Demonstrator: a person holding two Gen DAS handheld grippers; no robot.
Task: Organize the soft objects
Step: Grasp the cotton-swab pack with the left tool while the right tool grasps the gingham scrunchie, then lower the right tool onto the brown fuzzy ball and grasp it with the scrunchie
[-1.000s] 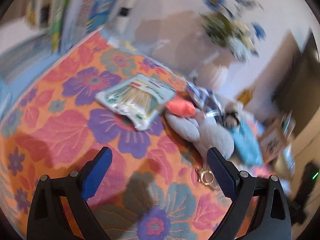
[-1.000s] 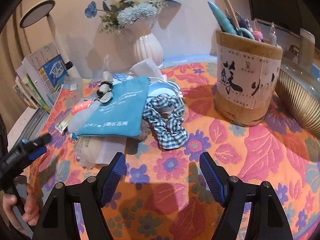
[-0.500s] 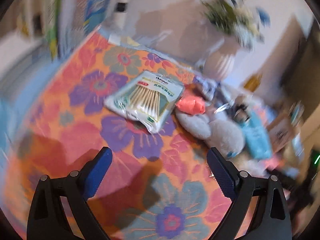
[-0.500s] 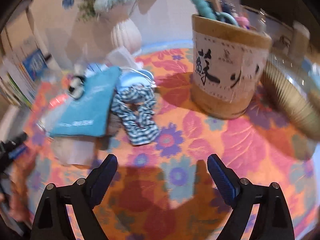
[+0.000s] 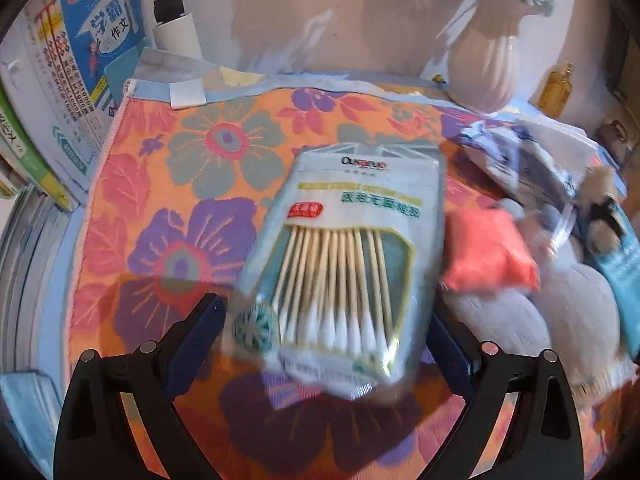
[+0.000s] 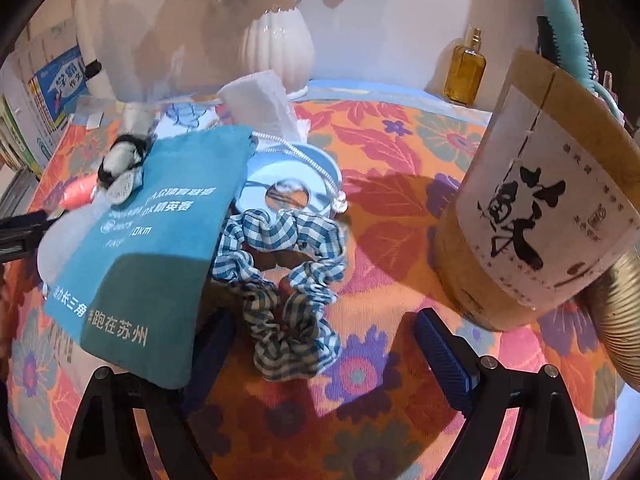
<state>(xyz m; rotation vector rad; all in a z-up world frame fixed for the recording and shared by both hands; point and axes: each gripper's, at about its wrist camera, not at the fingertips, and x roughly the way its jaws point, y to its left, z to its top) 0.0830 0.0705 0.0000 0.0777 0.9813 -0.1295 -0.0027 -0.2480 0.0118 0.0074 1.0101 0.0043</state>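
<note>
- the near end of the cotton swab pack [image 5: 340, 264] is smeared by motion blur, so whether it touches either left finger cannot be told.
- in the left wrist view the pile at 3 o'clock is also blurred: an orange-red soft piece [image 5: 486, 256] lies just beside the pack, with a grey plush shape [image 5: 532, 320] under it, cut off by the frame edge.
- the bamboo holder [image 6: 548, 208] is cropped at the top and right; only comb teeth show above its rim.
- the left gripper [image 5: 326, 344] has its fingers spread wide, one on each side of the pack's near end, holding nothing that can be confirmed.
- the right gripper [image 6: 320, 344] is likewise spread wide; the blue gingham scrunchie [image 6: 286, 280] lies between its fingers on the floral cloth [image 6: 400, 200], not pinched.
- the left finger [image 6: 210, 344] of the right gripper sits partly under the corner of the teal pouch [image 6: 160, 240], at 9 o'clock from the scrunchie.
- a white vase [image 6: 278, 46] stands at 12 o'clock, an amber bottle [image 6: 466, 66] at 1 o'clock.
</note>
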